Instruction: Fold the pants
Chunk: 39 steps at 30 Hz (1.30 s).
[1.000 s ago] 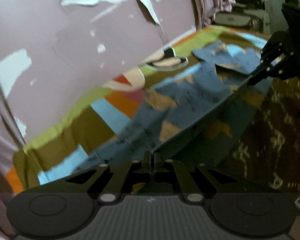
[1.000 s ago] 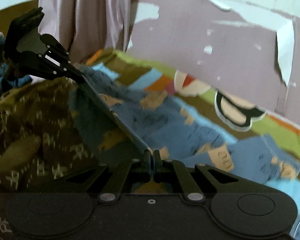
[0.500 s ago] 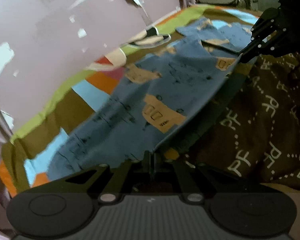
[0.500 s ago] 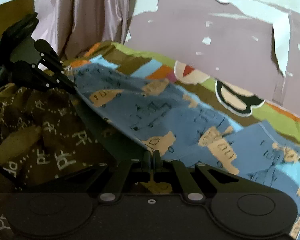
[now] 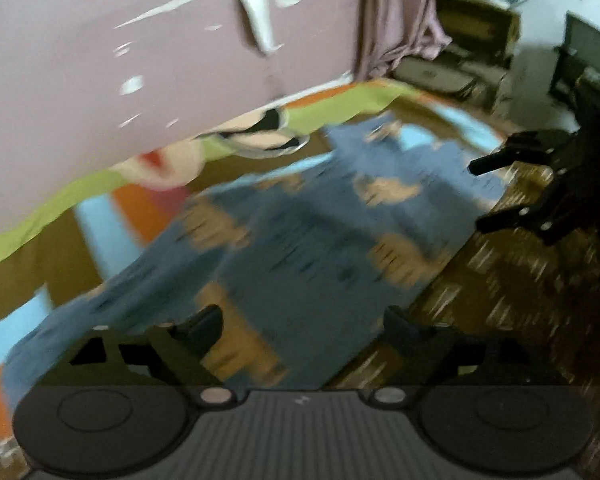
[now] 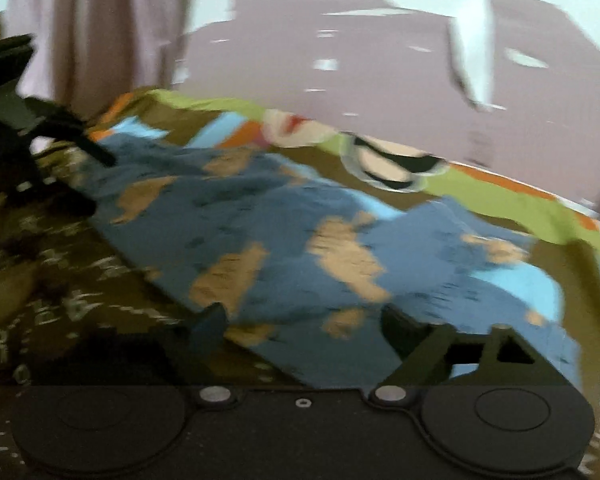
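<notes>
Your left gripper (image 5: 300, 320) has its fingers spread wide, nothing between them; right gripper (image 6: 300, 316) same, also spread, holding nothing; pants (image 5: 320, 232) lie flat mid-frame on the bedspread (image 5: 500, 280); both views motion-blurred.

The pants (image 5: 300, 236) lie spread out flat on the bed in front of me, blue cloth with tan patches and small dark marks, one layer over another. They run slantwise across my view, near edge on the brown patterned cover, far end reaching toward the green border. Everything's blurred.
</notes>
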Tool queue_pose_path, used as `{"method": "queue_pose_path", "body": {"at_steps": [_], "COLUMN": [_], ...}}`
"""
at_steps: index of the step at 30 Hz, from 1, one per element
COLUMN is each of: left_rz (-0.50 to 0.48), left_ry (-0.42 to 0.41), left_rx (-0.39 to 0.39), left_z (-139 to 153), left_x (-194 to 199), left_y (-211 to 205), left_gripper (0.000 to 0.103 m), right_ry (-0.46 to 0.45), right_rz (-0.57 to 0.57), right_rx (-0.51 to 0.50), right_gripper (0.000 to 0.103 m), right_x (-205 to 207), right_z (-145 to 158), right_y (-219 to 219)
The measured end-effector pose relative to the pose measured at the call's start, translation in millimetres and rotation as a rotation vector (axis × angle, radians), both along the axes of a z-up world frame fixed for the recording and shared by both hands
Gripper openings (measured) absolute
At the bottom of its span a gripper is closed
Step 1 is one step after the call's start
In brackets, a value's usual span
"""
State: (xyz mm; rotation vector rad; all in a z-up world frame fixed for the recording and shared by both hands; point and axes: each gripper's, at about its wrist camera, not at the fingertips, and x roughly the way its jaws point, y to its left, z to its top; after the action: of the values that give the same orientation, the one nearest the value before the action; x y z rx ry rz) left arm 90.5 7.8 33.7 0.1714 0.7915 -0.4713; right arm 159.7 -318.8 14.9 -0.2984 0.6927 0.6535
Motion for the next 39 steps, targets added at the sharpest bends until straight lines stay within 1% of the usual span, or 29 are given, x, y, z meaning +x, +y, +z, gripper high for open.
{"method": "queue_pose_path", "body": {"at_steps": [2, 3, 6, 8, 10, 11, 12, 13, 14, 15, 16, 17, 18, 19, 20, 22, 23, 24, 26, 28, 30, 32, 34, 35, 36, 37, 38, 39], "left_rz": [-0.027, -0.038, -0.064, -0.060, -0.036, -0.015, 0.008, 0.040, 0.083, 0.113, 0.127, 0.137, 0.151, 0.165, 0.176, 0.198, 0.206, 0.210, 0.212, 0.211, 0.213, 0.220, 0.228, 0.232, 0.232, 0.232, 0.230, 0.229], "left_ry": [-0.013, -0.011, 0.021, 0.045, 0.068, 0.079, 0.097, 0.117, 0.140, 0.163, 0.185, 0.196, 0.201, 0.211, 0.224, 0.253, 0.268, 0.280, 0.294, 0.301, 0.303, 0.307, 0.317, 0.319, 0.319, 0.316, 0.310, 0.301], "left_rx": [-0.057, -0.089, -0.205, -0.269, -0.306, -0.318, -0.322, -0.320, -0.316, -0.326, -0.351, -0.360, -0.355, -0.348, -0.352, -0.368, -0.373, -0.375, -0.374, -0.362, -0.349, -0.337, -0.343, -0.345, -0.343, -0.335, -0.326, -0.317], "left_z": [-1.7, -3.4, -10.3, -18.1, -28.4, -33.4, -38.0, -42.3, -46.7, -50.6, -54.4, -56.7, -58.8, -60.5, -62.3, -64.4, -65.2, -65.7, -67.1, -67.0, -67.6, -68.1, -69.9, -70.6, -70.7, -69.8, -69.6, -68.7], "left_x": [12.3, 18.1, 40.2, 56.1, 70.5, 77.6, 83.7, 90.1, 95.9, 99.8, 102.5, 104.5, 106.7, 108.3, 110.0, 112.4, 113.7, 114.9, 118.4, 119.7, 121.2, 121.3, 121.8, 122.0, 121.6, 120.6, 119.9, 118.8], "left_y": [-23.9, -35.7, -66.6, -82.8, -93.7, -98.2, -102.6, -106.3, -108.9, -109.3, -108.5, -107.8, -107.9, -107.3, -107.0, -103.6, -102.6, -101.9, -102.3, -102.8, -103.3, -103.7, -103.2, -103.0, -103.0, -104.0, -105.1, -106.6], "left_gripper": [0.098, 0.098, 0.098, 0.098, 0.096, 0.090, 0.082, 0.077, 0.068, 0.063, 0.063, 0.062, 0.058, 0.055, 0.050, 0.042, 0.036, 0.030, 0.026, 0.022, 0.017, 0.014, 0.013, 0.012, 0.010, 0.008, 0.005, 0.003], "right_ry": [-0.002, 0.007, 0.049, 0.066, 0.091, 0.108, 0.126, 0.142, 0.166, 0.195, 0.217, 0.250, 0.280, 0.309, 0.342, 0.409, 0.433, 0.453, 0.484, 0.506, 0.508, 0.489, 0.462, 0.446, 0.432, 0.416, 0.403, 0.400], "right_rz": [-0.082, -0.108, -0.138, -0.158, -0.190, -0.207, -0.226, -0.239, -0.245, -0.249, -0.257, -0.268, -0.278, -0.289, -0.302, -0.337, -0.362, -0.382, -0.423, -0.452, -0.456, -0.450, -0.444, -0.444, -0.444, -0.445, -0.448, -0.455], "right_rx": [-0.011, -0.015, -0.008, -0.002, 0.033, 0.062, 0.088, 0.115, 0.152, 0.192, 0.216, 0.241, 0.259, 0.271, 0.270, 0.248, 0.238, 0.231, 0.211, 0.178, 0.150, 0.101, 0.044, 0.014, -0.018, -0.051, -0.070, -0.060], "right_gripper": [0.102, 0.102, 0.102, 0.102, 0.102, 0.102, 0.102, 0.102, 0.100, 0.097, 0.095, 0.092, 0.086, 0.083, 0.079, 0.074, 0.070, 0.068, 0.067, 0.063, 0.061, 0.060, 0.058, 0.052, 0.041, 0.033, 0.020, 0.009], "right_x": [7.7, 11.3, 24.3, 37.5, 56.0, 66.7, 78.9, 89.8, 103.6, 119.3, 131.1, 145.2, 157.7, 169.6, 180.8, 201.5, 210.0, 217.8, 230.1, 238.2, 242.4, 245.0, 246.1, 246.3, 246.2, 246.2, 245.1, 243.5], "right_z": [7.6, 9.9, 12.2, 13.3, 15.2, 16.3, 17.4, 18.3, 19.1, 20.2, 20.7, 19.9, 18.5, 16.2, 12.8, 4.1, -0.3, -4.8, -13.7, -21.8, -27.5, -30.4, -32.5, -33.0, -33.9, -35.6, -36.7, -36.2], "right_y": [-18.1, -25.6, -50.9, -63.0, -71.6, -73.8, -73.6, -71.8, -69.1, -64.2, -59.3, -52.7, -45.2, -36.1, -25.6, -4.6, 4.3, 12.4, 26.9, 38.6, 49.6, 62.0, 71.8, 76.5, 80.4, 82.8, 83.1, 79.2]}}
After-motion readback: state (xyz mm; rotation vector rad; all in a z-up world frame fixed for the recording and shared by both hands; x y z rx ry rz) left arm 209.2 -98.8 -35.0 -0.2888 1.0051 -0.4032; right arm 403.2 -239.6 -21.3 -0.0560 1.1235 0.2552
